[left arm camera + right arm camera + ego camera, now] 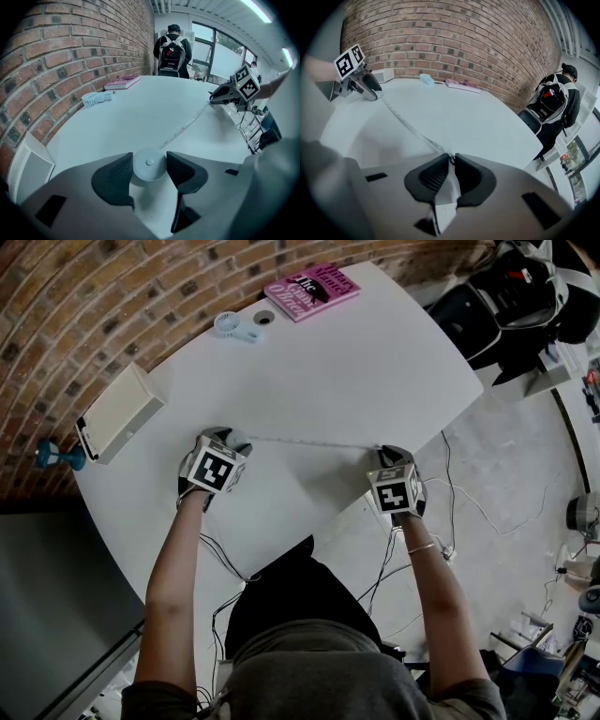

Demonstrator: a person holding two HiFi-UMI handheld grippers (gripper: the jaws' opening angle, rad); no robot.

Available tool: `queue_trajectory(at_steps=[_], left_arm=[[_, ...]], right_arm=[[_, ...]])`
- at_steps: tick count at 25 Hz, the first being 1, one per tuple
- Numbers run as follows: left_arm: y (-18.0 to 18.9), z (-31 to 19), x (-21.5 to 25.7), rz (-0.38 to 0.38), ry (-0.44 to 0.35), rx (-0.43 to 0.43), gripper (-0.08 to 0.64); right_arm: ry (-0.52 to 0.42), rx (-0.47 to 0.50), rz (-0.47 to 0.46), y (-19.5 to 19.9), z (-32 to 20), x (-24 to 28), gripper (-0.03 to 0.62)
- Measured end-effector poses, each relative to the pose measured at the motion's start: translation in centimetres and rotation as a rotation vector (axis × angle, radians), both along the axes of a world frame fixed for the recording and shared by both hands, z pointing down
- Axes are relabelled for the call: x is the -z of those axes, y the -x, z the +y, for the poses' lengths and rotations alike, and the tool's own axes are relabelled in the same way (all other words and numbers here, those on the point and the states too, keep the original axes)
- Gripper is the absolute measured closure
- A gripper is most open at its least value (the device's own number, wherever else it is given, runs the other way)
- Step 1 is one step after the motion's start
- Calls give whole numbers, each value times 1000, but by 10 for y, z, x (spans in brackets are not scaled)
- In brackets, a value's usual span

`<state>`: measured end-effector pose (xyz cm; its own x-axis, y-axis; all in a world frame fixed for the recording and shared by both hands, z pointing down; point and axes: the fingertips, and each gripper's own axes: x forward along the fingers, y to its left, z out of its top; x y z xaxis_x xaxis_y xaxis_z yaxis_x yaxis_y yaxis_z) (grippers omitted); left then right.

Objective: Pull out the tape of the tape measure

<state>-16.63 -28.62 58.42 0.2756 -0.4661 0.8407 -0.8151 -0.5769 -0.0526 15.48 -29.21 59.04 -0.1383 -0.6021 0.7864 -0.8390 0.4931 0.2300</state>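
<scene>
At the left, the left claw is clenched on the round white tape measure case, its pads pressed to both sides of the case, which rests on the white tabletop. From there the tape runs flat and straight across the tabletop to the right claw, whose tips nip only the tape's very end, so the grip looks slight. The likely failure is at that end: if the tips slip, a spring-loaded tape would probably whip back toward the case. A harder pull to the right could also drag or twist the smooth case out of the left pads, since only its rounded sides are held. As for containers, the white box at the tabletop's left edge is closed, so its contents cannot be told.
</scene>
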Motion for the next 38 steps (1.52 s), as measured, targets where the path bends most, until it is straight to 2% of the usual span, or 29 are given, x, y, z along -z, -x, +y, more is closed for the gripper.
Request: queue_trajectory(at_steps=[17,21,34,38], left_arm=[[3,1,-5,32,10,40,324],[4,0,-5,34,8,40,324],[2,7,-4,42,11,27,319],[6,11,-1,40,3,32,318]], right_arm=[[32,17,-12,-9,10,-1,477],[38,13,-30,-11,14,-3,454],[88,-32,-132,-17,36,0,443],[21,-58,-175,-19,32,13,445]])
